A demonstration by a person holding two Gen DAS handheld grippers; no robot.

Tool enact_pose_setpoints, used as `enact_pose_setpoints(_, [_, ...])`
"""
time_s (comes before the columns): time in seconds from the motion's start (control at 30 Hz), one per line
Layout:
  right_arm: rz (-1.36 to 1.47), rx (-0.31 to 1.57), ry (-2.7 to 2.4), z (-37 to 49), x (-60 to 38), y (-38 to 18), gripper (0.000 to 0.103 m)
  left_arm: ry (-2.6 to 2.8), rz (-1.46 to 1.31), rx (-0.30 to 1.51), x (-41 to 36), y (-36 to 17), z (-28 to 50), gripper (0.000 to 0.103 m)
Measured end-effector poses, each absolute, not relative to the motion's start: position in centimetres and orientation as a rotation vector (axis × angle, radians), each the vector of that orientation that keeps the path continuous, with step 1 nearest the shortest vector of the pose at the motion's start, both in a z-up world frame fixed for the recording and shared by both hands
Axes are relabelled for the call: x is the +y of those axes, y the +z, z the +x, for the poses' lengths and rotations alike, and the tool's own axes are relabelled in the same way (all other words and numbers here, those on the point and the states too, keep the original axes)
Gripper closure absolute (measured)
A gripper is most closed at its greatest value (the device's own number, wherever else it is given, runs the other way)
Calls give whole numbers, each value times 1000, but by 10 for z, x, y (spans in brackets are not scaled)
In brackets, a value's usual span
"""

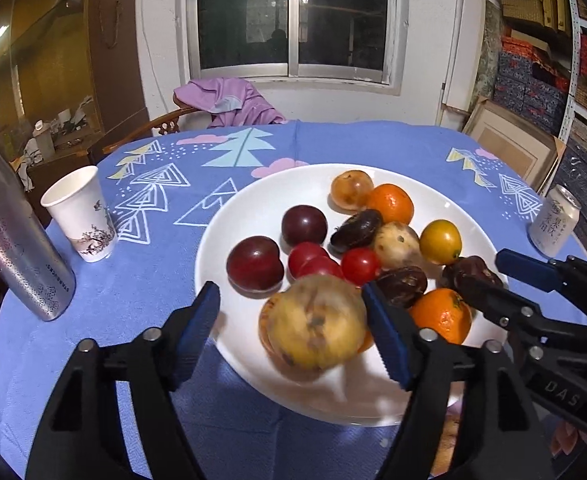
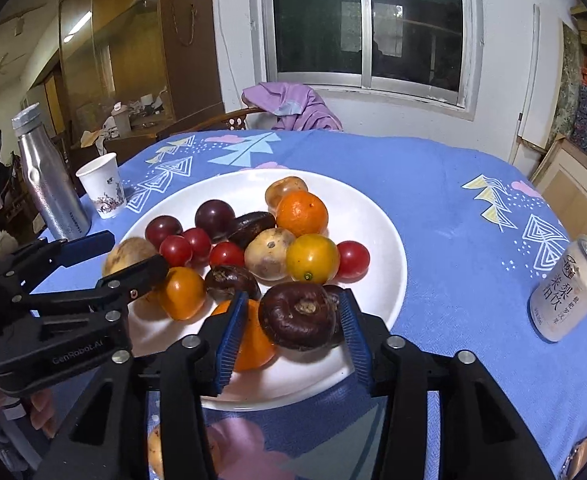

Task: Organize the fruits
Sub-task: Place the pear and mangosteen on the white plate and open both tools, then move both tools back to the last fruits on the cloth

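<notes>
Both tools spread over the plate [image 2: 389, 248] near the worktop's near edge: left tool [image 1: 293, 312] straddles a blurred yellow fruit [image 1: 317, 320], right tool [image 2: 291, 328] a dark chestnut [image 2: 299, 316]; likely light, round, roll-prone, so grip across the middle.

"STARBUCKS" along the foot of the silver bottle [image 1: 17, 240] left of the white plate [image 1: 229, 248], "GenRobot.AI" on the left gripper [image 2: 131, 258] body, "DAS" on the right gripper [image 1: 489, 276] body, Chinese characters, not legible, on the can [image 2: 569, 290] right of the plate
</notes>
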State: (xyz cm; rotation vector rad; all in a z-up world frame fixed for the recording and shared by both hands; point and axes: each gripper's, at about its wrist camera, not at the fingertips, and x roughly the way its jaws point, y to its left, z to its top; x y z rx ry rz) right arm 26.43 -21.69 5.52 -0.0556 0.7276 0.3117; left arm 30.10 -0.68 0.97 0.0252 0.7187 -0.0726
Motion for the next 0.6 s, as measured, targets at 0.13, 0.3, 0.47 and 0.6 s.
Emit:
enact_pose_setpoints(0.13, [-51, 672, 310, 251, -223, 75, 45, -72, 6, 705, 0, 17, 293, 29])
enact_pose_setpoints(0.3, [40, 579, 365, 206, -249, 118, 39, -59, -39, 638, 17, 42, 256, 18])
enact_pose_setpoints(0.47, [107, 590, 472, 141, -271, 115, 29, -139, -53, 650, 11, 38, 205, 14])
enact_pose_setpoints(0.6, [47, 701, 539, 102, -274, 72, 28, -171, 35, 677, -18, 14, 180, 14])
